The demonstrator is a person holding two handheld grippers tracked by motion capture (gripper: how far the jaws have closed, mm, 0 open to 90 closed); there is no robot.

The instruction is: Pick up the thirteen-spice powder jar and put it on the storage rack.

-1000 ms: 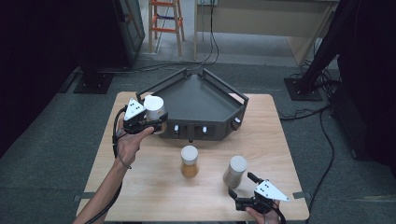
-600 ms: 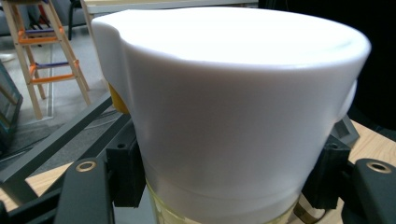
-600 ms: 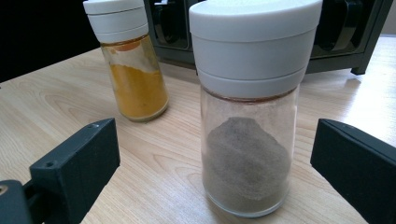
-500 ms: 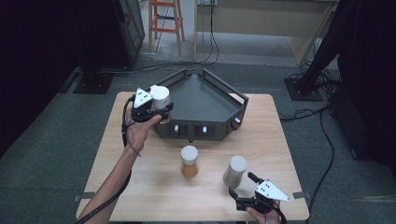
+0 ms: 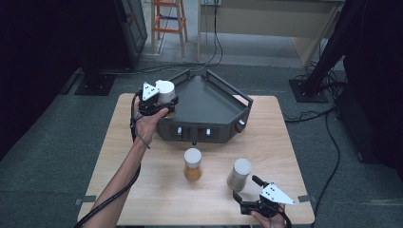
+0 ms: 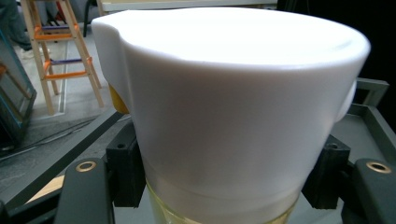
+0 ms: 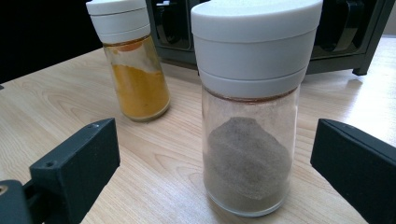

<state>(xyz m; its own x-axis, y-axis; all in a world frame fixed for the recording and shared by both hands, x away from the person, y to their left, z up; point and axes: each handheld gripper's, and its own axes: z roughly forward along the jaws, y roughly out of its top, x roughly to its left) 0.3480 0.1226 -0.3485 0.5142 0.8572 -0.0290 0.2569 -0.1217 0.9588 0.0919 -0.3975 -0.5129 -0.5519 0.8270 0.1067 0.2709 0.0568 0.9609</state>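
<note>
My left gripper (image 5: 161, 102) is shut on a white-capped jar (image 5: 165, 90) and holds it over the left rim of the dark three-cornered tray (image 5: 209, 102). In the left gripper view the jar's white cap (image 6: 233, 93) stands close between the black pads (image 6: 125, 170). My right gripper (image 5: 247, 192) rests near the table's front edge, open. A white-capped jar of grey powder (image 7: 250, 121) stands upright just ahead of its jaws, untouched. A jar of orange powder (image 5: 192, 164) stands to that jar's left on the wooden table (image 5: 133, 190).
The tray takes up the back middle of the table and has knobs on its front wall (image 5: 195, 133). A wooden stepladder (image 5: 168, 21) and cables lie on the floor behind. A dark stand base (image 5: 309, 88) sits at the back right.
My left hand has carried the white-capped jar to the right, from beside the tray's left corner to over its left rim. The right gripper and the two standing jars have stayed put.
</note>
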